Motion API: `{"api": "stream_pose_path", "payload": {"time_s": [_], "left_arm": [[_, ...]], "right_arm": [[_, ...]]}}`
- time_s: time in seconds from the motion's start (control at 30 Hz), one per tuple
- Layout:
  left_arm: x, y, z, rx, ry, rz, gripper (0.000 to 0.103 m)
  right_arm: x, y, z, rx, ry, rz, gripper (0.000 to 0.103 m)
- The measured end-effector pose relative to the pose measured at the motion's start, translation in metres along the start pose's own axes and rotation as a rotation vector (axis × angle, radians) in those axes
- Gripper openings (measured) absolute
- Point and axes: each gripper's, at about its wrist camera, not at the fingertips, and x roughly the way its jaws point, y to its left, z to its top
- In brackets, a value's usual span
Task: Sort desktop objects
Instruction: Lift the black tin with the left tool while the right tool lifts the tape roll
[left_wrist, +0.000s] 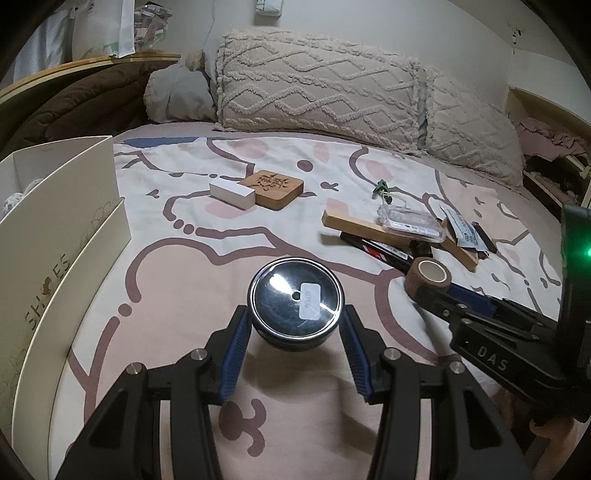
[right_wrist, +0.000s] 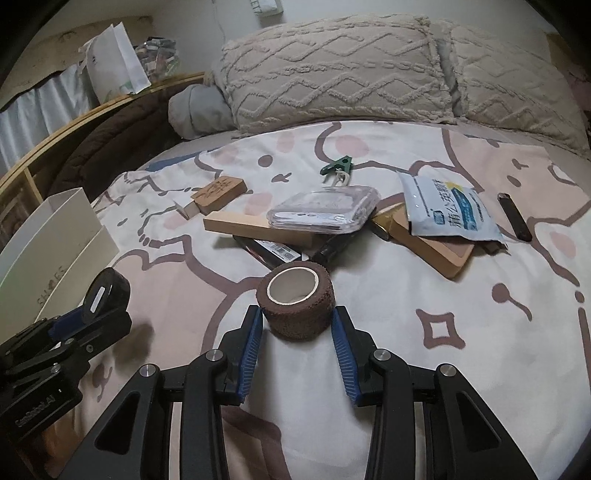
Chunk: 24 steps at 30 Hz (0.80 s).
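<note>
Left tool (left_wrist: 293, 325) grips one round tin (left_wrist: 295, 301); right tool (right_wrist: 297, 325) grips one brown tape roll (right_wrist: 297, 304).

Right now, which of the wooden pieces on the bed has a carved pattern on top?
The square wooden block beside the small white box. The long wooden strip and the flat board are plain, partly covered.

A bed (left_wrist: 166, 280) with a pink-and-white patterned cover carries the things. A round black tin (left_wrist: 295, 302), a brown tape roll (right_wrist: 297, 306) and a carved wooden block (left_wrist: 271, 189) lie on it.

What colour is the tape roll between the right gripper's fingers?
Brown, with a pale cardboard core; the tape roll shows best in the right wrist view.
</note>
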Motion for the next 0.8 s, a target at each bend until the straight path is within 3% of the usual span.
{"api": "stream_pose_path", "payload": {"time_s": [0.3,0.43,0.6,0.63,0.8], "left_arm": [[0.001,-0.006,-0.001,0.018,0.004,0.0,0.049],[0.002,-0.007,-0.002,0.02,0.006,-0.001,0.049],[0.002,-0.008,-0.002,0.018,0.005,-0.002,0.049],[0.001,-0.008,-0.002,0.02,0.003,-0.002,0.049],[-0.002,-0.008,0.001,0.021,-0.004,-0.001,0.049]], "right_arm": [[0.008,-0.005,0.006,0.017,0.019,-0.002,0.041],[0.016,-0.003,0.01,0.008,0.053,0.004,0.058],[0.009,0.002,0.009,-0.024,0.01,0.006,0.057],[0.004,0.002,0.008,-0.024,-0.009,0.011,0.046],[-0.004,0.006,0.009,-0.038,-0.046,0.002,0.045]]}}
